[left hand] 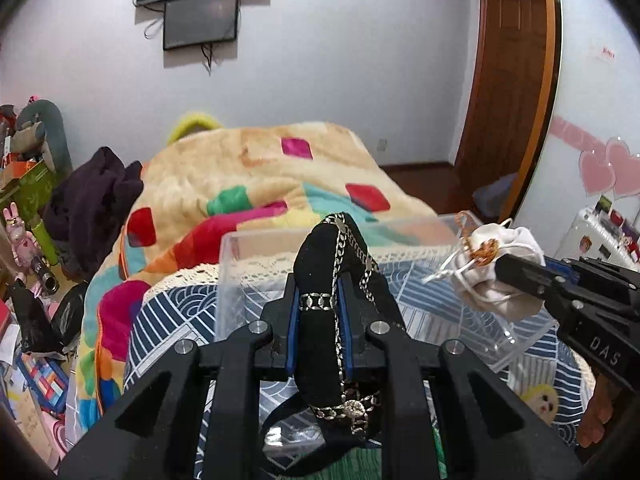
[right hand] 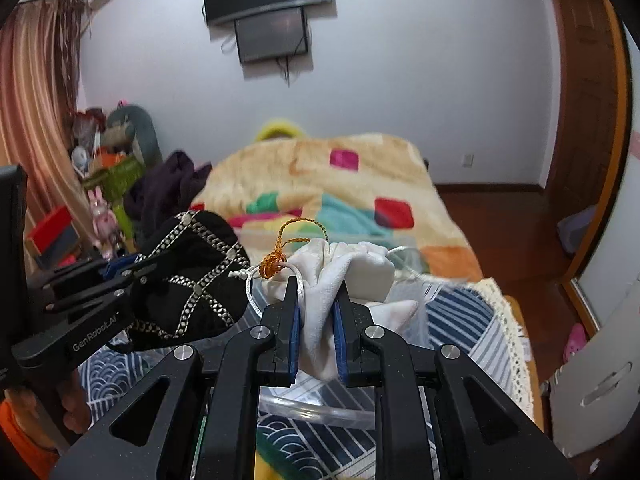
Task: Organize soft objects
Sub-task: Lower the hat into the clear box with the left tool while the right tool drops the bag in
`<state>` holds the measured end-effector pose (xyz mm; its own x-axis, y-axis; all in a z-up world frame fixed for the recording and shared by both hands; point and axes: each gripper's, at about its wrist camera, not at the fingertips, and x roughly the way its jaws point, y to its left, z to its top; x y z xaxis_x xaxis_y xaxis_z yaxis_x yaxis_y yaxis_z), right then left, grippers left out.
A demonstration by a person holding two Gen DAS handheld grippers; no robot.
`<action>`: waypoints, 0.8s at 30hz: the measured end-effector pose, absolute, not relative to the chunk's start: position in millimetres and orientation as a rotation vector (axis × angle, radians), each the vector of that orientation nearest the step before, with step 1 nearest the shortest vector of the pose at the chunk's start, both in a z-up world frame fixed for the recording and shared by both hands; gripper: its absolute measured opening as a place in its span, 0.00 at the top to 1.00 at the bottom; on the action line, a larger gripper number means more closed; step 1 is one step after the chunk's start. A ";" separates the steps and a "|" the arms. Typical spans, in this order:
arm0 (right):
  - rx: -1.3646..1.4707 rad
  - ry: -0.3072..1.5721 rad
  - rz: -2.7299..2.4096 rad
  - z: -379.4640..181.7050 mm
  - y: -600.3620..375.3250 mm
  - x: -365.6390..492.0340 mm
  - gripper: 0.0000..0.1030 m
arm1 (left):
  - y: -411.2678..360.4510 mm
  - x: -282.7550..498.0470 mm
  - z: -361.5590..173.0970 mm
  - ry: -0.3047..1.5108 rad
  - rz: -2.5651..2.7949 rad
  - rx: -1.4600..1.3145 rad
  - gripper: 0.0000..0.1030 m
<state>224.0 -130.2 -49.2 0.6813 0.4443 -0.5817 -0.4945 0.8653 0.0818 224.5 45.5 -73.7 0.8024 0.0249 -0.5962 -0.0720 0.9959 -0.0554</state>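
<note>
My left gripper (left hand: pixel 318 312) is clamped on the black chain-trimmed pouch (left hand: pixel 334 264), its long axis running up out of the fingers. My right gripper (right hand: pixel 318 320) pinches the white drawstring bag (right hand: pixel 348 276). Both hang above the clear plastic bin (left hand: pixel 232 264), just ahead and below; the white bag sits nearer its right rim.

White letters "DAS" are printed on the side of the black plastic right gripper (left hand: pixel 500 270), seen in the left wrist view; the word appears cut off by the frame edge; white lettering "GenRobot.AI" is printed along the black plastic arm of the left gripper (right hand: pixel 136 272), seen in the right wrist view; a small red sign (left hand: pixel 608 54) on the pale wall is too blurred to be read.
</note>
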 end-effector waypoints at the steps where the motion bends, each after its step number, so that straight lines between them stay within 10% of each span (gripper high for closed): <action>1: -0.085 0.652 0.536 -52.9 -129.1 226.8 0.87 | 44.0 227.6 -76.4 0.649 0.047 -0.073 0.84; 16: -0.175 0.808 0.578 -74.5 -121.3 236.4 0.86 | 41.5 234.6 -96.0 0.750 0.027 -0.084 0.77; 24: -0.160 0.770 0.584 -60.1 -129.1 230.2 0.68 | 40.5 213.3 -78.9 0.724 0.005 -0.059 0.60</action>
